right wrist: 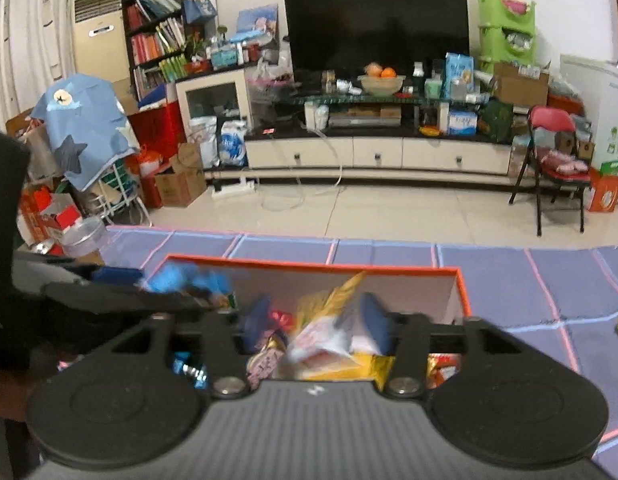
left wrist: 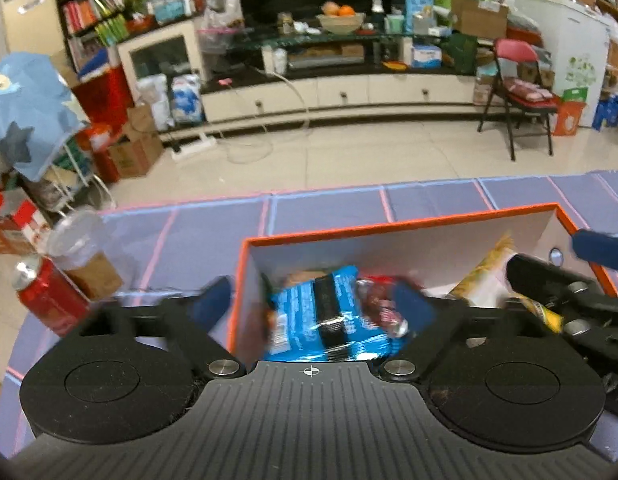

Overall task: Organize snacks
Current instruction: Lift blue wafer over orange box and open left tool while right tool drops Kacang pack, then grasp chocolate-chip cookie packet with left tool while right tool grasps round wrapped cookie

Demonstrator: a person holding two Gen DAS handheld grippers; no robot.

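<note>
L gripper point(left wrist: 315, 304) jaws spread wide, straddling box's left wall, blue pack point(left wrist: 325, 320) loose between them, no pad seen pressing it. R gripper point(right wrist: 315, 320) jaws partly apart w/ yellow bag point(right wrist: 333, 340) between; blur, can't tell if pads touch. Both packs sit inside orange-rimmed box point(left wrist: 389, 226) on purple mat point(left wrist: 213, 220). Packs look light, crinkly foil, slippery, crushable contents prob; best pinched at a sealed edge or corner, not the puffed middle. Red can point(left wrist: 49, 294) and cup point(left wrist: 83, 252) stand near box, on its left.
</note>
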